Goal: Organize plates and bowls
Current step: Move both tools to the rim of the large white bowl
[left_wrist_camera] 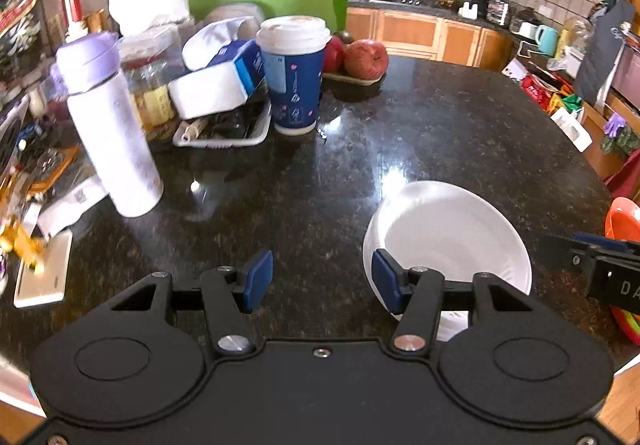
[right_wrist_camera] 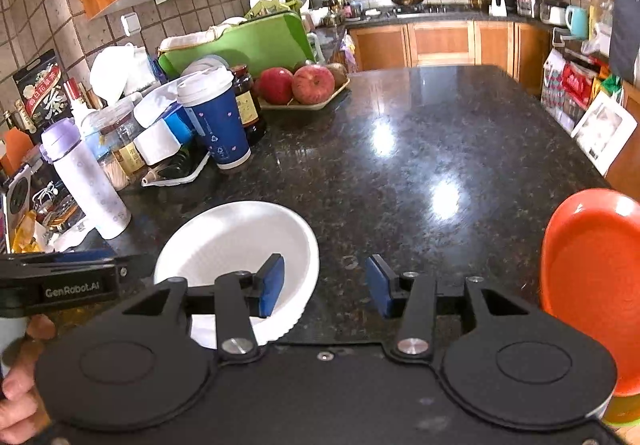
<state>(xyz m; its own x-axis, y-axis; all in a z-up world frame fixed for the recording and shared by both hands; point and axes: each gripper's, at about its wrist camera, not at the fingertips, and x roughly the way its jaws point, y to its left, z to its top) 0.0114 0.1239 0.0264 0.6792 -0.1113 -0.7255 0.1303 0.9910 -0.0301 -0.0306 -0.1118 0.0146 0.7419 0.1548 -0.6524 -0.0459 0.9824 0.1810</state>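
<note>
**Mei:** Speckled black granite countertop [right_wrist_camera: 420, 149], wooden kitchen cabinets behind. How far along does the tidying look?

**Jun:** Barely begun, I'd judge. One white paper plate [right_wrist_camera: 236, 245] lies by itself on the counter near the front edge. An orange plate [right_wrist_camera: 588, 277] sits at the right edge on top of something green, which may be the start of a stack; I can't tell how many pieces are under it. No bowl that I can make out for certain.

**Mei:** And the tools?

**Jun:** Both spread wide and carrying nothing. The left gripper [left_wrist_camera: 322, 281] hangs over bare counter with its right pad at the white plate's rim. The right gripper [right_wrist_camera: 324, 287] has its left pad over the plate's near side; whether it touches, I can't say.

**Mei:** Anything in the way?

**Jun:** Clutter is well off to the left: a lavender water bottle [right_wrist_camera: 84, 181], a blue paper cup with a white lid [right_wrist_camera: 218, 125], a glass jar [left_wrist_camera: 150, 93], and a tray of apples [right_wrist_camera: 304, 85] further back. Between the two plates the counter is open, so joining them looks unobstructed. The thin paper rim may be awkward to pinch flat.
</note>
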